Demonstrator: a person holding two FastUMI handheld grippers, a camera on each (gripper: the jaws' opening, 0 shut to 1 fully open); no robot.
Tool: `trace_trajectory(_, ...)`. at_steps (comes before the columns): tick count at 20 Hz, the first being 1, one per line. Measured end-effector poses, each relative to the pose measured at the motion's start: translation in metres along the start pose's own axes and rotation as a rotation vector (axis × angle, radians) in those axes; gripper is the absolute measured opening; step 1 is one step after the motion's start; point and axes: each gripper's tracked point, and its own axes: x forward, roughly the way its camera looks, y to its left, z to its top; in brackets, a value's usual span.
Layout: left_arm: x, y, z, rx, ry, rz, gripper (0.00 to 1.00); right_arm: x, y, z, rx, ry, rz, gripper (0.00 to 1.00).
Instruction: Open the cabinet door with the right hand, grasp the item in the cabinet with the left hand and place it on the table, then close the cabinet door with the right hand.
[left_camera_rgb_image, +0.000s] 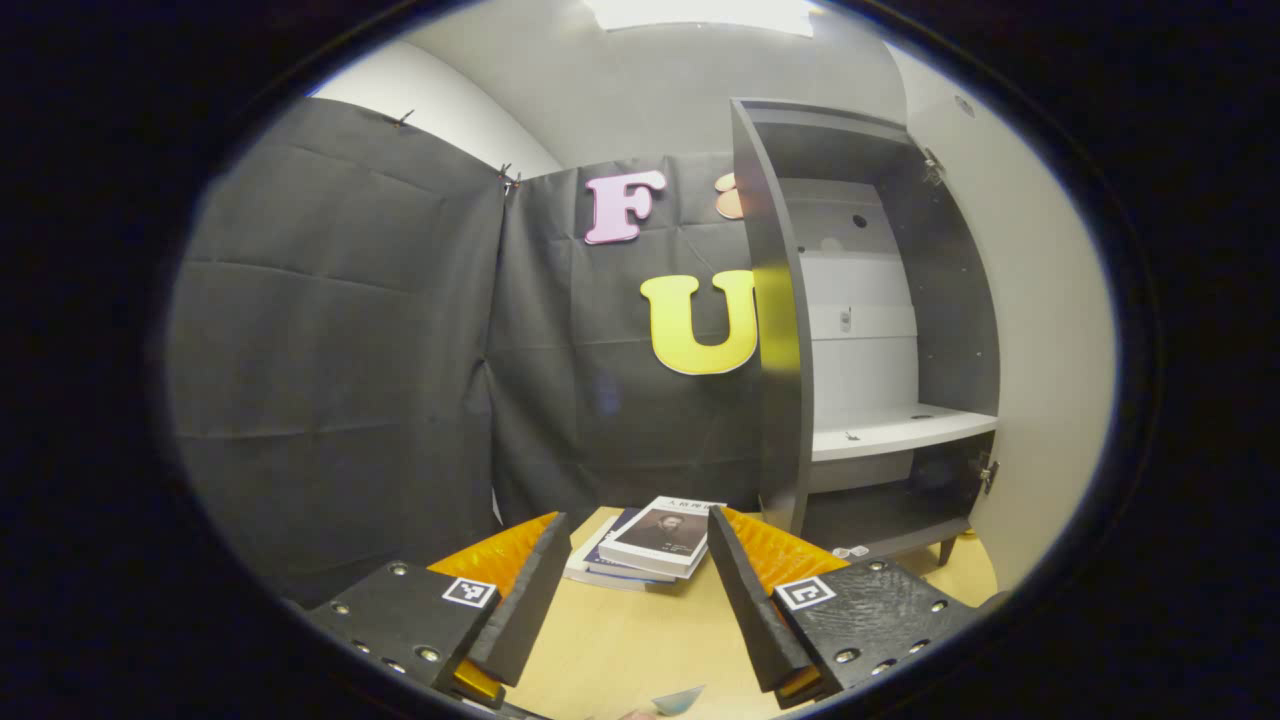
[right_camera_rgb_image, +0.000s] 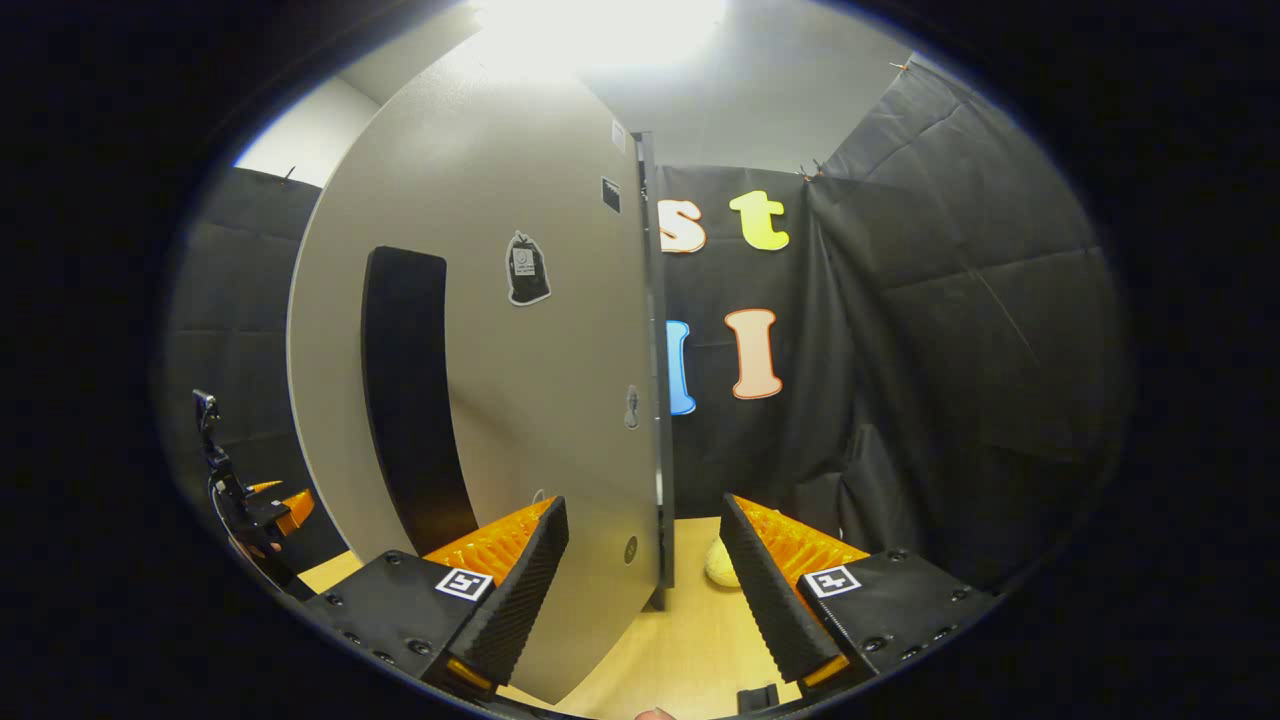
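Here the left tool (left_camera_rgb_image: 630, 585) is gaping wide and gripping nothing, with the stack of books (left_camera_rgb_image: 652, 550) lying on the surface (left_camera_rgb_image: 620, 650) just ahead of its tips. The cabinet (left_camera_rgb_image: 870, 330) is standing open ahead to the right. The right tool (right_camera_rgb_image: 645, 575) is also spread wide, straddling the door's (right_camera_rgb_image: 520, 400) free edge without pressing it.

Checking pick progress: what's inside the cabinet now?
The cabinet, door open, has a white shelf bare but for a tiny speck. The dark compartment below looks bare, its depths shadowed. A stack of books lies on the table.
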Motion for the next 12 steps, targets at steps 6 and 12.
trace_trajectory(6, 0.003, 0.017, -0.005, -0.009, 0.004, -0.014, 0.83, 0.018, 0.042, -0.001, 0.002, -0.003, 0.055, 0.97)
trace_trajectory(12, 0.004, 0.039, -0.008, 0.002, -0.002, -0.009, 0.86, 0.047, 0.087, -0.009, -0.001, 0.005, 0.116, 0.97)
